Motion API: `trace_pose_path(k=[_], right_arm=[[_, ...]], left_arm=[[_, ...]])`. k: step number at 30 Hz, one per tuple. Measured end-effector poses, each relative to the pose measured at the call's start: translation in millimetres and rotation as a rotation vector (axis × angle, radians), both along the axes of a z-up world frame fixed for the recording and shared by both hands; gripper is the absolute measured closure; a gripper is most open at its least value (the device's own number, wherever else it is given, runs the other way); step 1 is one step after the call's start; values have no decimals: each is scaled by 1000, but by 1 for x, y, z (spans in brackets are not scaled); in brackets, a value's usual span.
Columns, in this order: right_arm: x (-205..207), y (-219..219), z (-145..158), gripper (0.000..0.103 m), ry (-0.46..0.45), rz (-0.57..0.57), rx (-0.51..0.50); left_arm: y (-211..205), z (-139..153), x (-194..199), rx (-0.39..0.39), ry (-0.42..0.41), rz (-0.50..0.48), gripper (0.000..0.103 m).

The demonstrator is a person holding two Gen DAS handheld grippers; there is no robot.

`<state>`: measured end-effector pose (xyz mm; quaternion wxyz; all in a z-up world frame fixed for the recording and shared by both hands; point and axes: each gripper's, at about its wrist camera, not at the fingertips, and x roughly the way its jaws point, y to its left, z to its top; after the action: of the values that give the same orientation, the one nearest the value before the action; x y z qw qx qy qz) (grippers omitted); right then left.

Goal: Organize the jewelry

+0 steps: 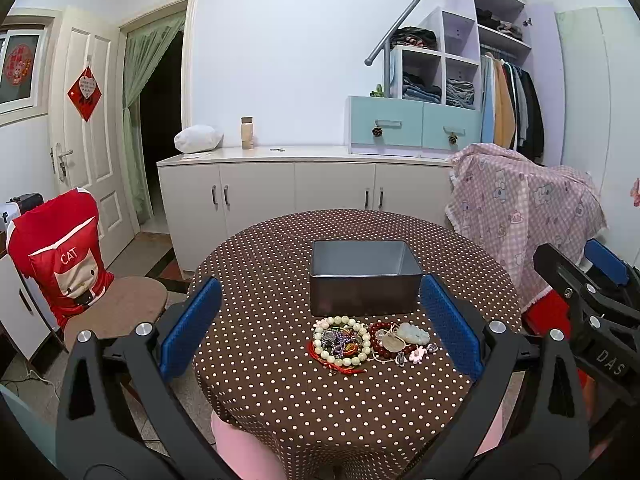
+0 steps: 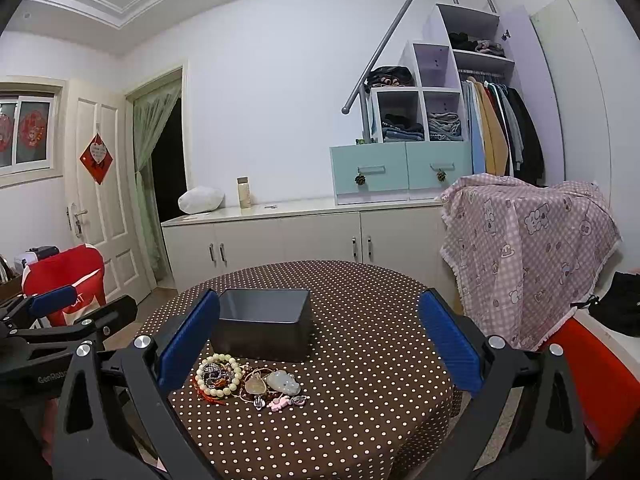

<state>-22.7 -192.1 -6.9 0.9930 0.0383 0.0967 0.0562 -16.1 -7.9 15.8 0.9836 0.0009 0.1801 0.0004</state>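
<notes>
A pile of jewelry lies on the round table with a brown polka-dot cloth: a pale green bead bracelet, dark red beads, a jade pendant and small charms. Behind it stands an open dark grey box, empty as far as I see. My left gripper is open, held above the table's near edge with the pile between its blue pads. My right gripper is open, to the right of the pile and box. Each gripper shows in the other's view.
A chair with a red CAT cover stands left of the table. A chair draped in a pink checked cloth stands at the right. White cabinets line the far wall, with shelves and a wardrobe beyond.
</notes>
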Motion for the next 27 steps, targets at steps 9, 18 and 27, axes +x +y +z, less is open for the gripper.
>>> trace_pose_path(k=[9,18,27], right_arm=[[-1,-1,-1,7,3,-3,-2],[0,-3,-2,7,11,-8,-2],[1,-7,-1,7,22,-12,1]], left_arm=[[0,-1,-1,0,-1,1,6],[-2,-2,-1,2,2,0,6],[-3,-4,-1,3,3,-1,6]])
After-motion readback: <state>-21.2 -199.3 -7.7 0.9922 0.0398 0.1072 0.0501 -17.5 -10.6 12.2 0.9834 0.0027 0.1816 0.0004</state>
